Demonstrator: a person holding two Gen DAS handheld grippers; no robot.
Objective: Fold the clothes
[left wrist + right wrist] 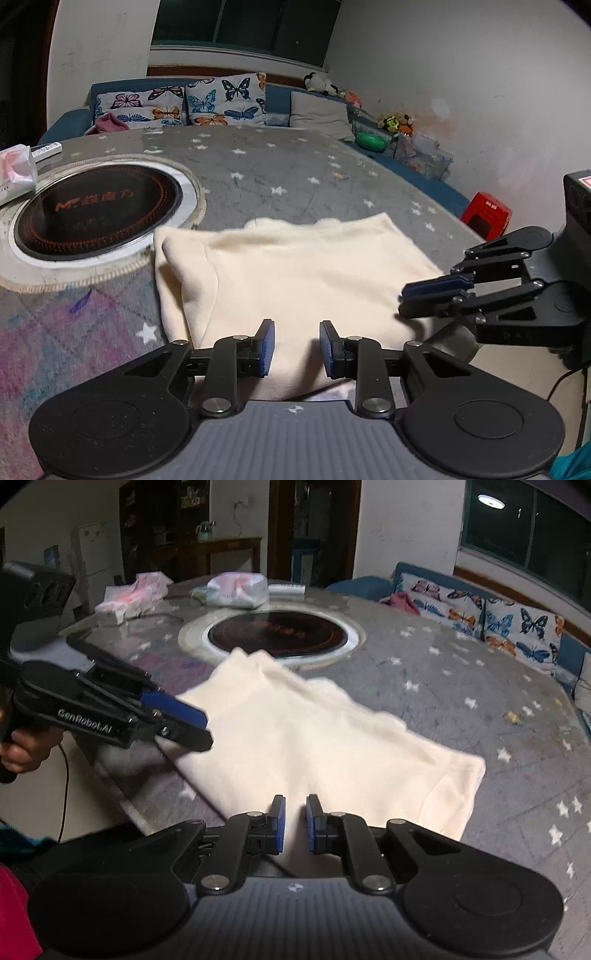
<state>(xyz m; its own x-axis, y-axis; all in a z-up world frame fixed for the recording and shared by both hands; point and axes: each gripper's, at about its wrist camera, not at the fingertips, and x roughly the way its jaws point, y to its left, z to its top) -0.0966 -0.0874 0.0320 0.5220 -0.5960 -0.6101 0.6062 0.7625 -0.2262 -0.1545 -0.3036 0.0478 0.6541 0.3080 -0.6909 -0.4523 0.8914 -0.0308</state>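
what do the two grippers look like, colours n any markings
Both the left gripper and right gripper are matte black linkages with silver pivot screws, round black discs either side of a ribbed grey body, and flat blue fingertip pads. White "GenRobot.AI" lettering marks the left one's side; a thin black cable hangs below it.

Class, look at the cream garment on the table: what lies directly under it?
The cream garment lies on the grey star-patterned tablecloth, and its far corner overlaps the rim of the round black hotplate. Whatever sits beneath its folded layers is covered.
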